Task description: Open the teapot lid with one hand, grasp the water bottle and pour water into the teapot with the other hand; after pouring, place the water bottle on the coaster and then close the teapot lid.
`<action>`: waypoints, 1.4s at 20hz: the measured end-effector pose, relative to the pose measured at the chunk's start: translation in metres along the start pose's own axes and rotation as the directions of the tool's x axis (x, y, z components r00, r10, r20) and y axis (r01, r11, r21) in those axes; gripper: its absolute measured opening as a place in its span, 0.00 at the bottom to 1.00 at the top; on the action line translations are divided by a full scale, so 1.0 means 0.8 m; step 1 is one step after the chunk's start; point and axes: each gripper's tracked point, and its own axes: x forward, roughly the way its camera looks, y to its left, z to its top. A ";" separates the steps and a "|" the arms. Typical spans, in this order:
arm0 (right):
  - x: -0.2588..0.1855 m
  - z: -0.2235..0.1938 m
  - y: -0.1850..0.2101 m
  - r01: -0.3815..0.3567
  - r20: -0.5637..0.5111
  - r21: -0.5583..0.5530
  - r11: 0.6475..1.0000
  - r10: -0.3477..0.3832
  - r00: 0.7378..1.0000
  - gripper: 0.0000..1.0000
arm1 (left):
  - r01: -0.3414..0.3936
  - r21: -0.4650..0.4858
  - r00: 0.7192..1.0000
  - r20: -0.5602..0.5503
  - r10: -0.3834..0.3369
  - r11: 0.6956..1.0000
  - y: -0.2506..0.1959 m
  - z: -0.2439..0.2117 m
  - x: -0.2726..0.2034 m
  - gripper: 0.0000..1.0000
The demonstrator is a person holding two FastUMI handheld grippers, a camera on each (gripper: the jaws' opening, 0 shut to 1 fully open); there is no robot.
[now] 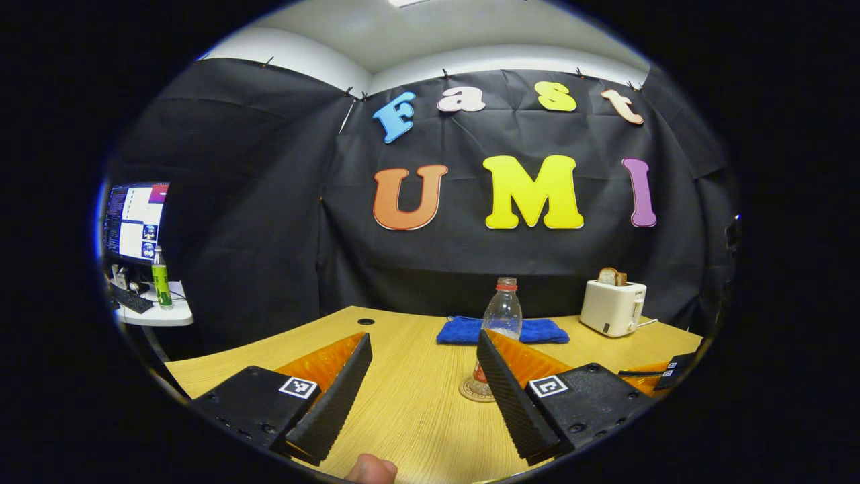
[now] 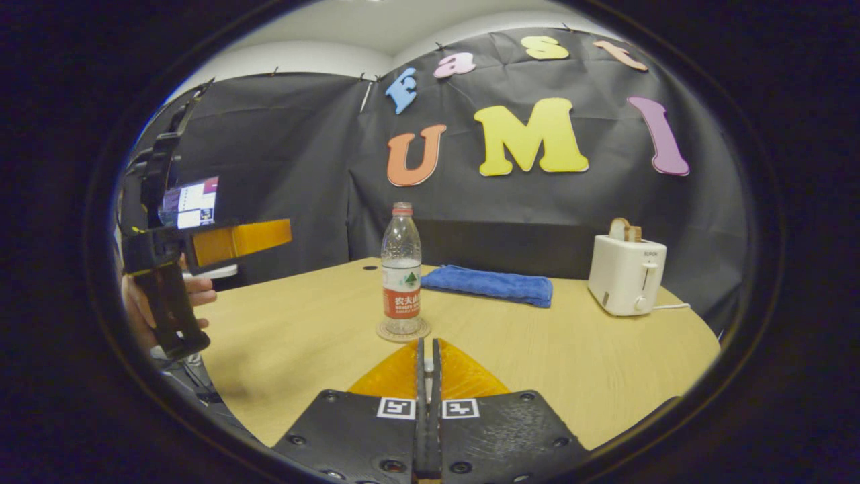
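So the wooden table (image 2: 537, 336) is a pale, curved-edge thing with a light grain, and near its middle my water bottle (image 2: 401, 269) stands dead upright, long axis vertical, cap up. It's clear ribbed plastic with a red label band and looks mostly empty. It sits right on the little round coaster (image 2: 403, 332), which looks woven or cork-ish.

My left gripper (image 1: 423, 376) is spread wide, nothing between the fingers, touching nothing. In the left gripper view the bottle (image 1: 502, 316) sits just behind my right-hand finger, partly hidden by it. The pads are ribbed, kind of sawtooth texture. In the right gripper view I can see that same gripper off to the side, held up above the table in my hand (image 2: 144, 302).

My right gripper (image 2: 428, 366) is clenched tight, fingers pressed together on nothing, pointing straight at the bottle but short of the coaster.

Behind the bottle lies a fuzzy blue towel (image 2: 490, 284), folded flat. Further right is a boxy white toaster (image 2: 626, 274) with bread (image 2: 625, 230) poking out.
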 end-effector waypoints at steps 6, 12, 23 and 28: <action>-0.004 -0.004 -0.005 0.015 0.020 0.013 1.000 -0.015 1.000 0.00 | 0.007 0.008 1.000 0.021 -0.008 1.000 -0.006 0.015 -0.005 0.98; -0.007 -0.016 -0.006 0.043 0.021 0.007 0.999 -0.044 0.999 0.00 | 0.015 0.017 1.000 0.024 -0.015 1.000 -0.009 0.032 -0.017 0.98; -0.072 0.066 -0.012 0.130 0.178 0.067 0.989 -0.140 0.974 0.96 | -0.074 0.015 0.995 0.068 0.073 0.997 -0.003 0.089 -0.078 0.98; -0.161 0.144 -0.048 0.251 0.237 0.099 0.963 -0.267 0.934 0.96 | -0.098 0.054 0.990 0.112 0.091 0.994 -0.030 0.140 -0.108 0.98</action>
